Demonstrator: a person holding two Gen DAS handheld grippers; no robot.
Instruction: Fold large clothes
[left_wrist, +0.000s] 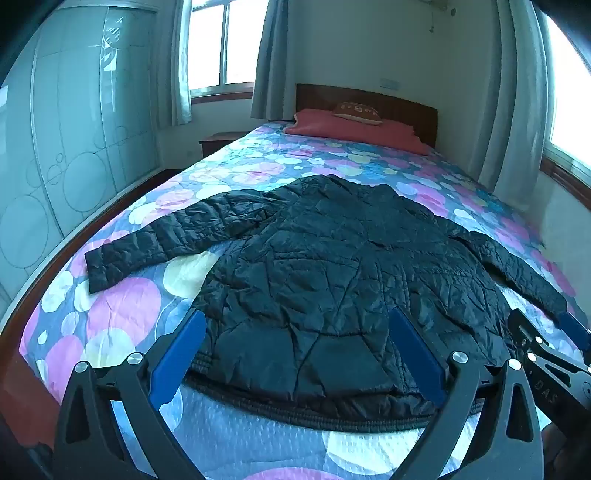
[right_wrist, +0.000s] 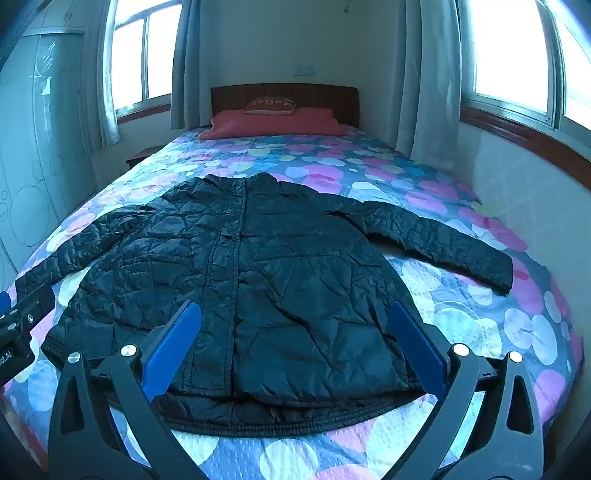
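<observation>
A black quilted jacket (left_wrist: 332, 266) lies flat on the bed, front up, collar toward the headboard and both sleeves spread out to the sides. In the right wrist view the same jacket (right_wrist: 280, 280) shows its zipper line left of centre. My left gripper (left_wrist: 295, 328) hovers open above the jacket's hem on its left half, nothing between its blue fingers (left_wrist: 177, 358). My right gripper (right_wrist: 293, 319) is open too, above the hem on the right half. Each gripper shows at the edge of the other's view: the right one (left_wrist: 546, 350), the left one (right_wrist: 18, 317).
The bed's quilt (right_wrist: 461, 325) has a pattern of pink, white and blue circles. A red pillow (left_wrist: 354, 129) and a small cushion lie by the wooden headboard (right_wrist: 284, 92). A wardrobe (left_wrist: 74, 147) stands left, a wall with windows and curtains right. A nightstand (left_wrist: 218, 142) sits at the far left.
</observation>
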